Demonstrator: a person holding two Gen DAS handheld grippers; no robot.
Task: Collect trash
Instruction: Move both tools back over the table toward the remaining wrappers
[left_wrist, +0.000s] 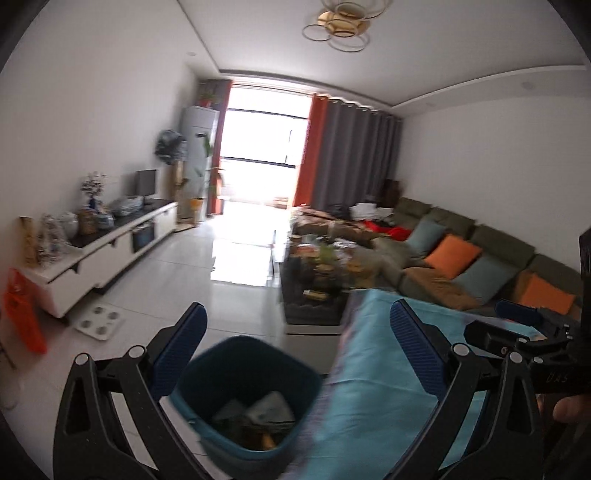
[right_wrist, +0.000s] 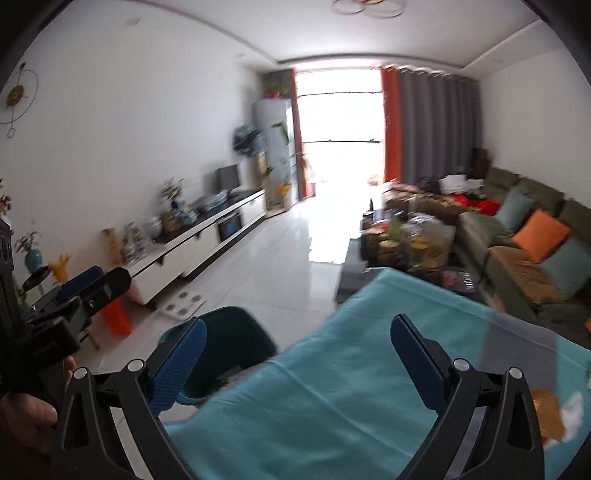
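Observation:
A dark teal trash bin (left_wrist: 245, 398) stands on the floor beside a table with a turquoise cloth (left_wrist: 384, 373). It holds crumpled wrappers and scraps (left_wrist: 266, 413). My left gripper (left_wrist: 295, 339) is open and empty, hovering above the bin. My right gripper (right_wrist: 295, 350) is open and empty above the cloth (right_wrist: 332, 376), with the bin (right_wrist: 236, 347) to its left. An orange-brown scrap with white paper (right_wrist: 550, 413) lies on the cloth at the far right. Each gripper shows at the edge of the other's view, the right one (left_wrist: 517, 328) and the left one (right_wrist: 85, 288).
A white TV cabinet (left_wrist: 110, 243) with ornaments runs along the left wall. A white scale (left_wrist: 98, 321) and an orange bag (left_wrist: 22, 314) sit on the tiled floor. A cluttered coffee table (left_wrist: 321, 273) and a green sofa (left_wrist: 461, 258) with cushions lie ahead and right.

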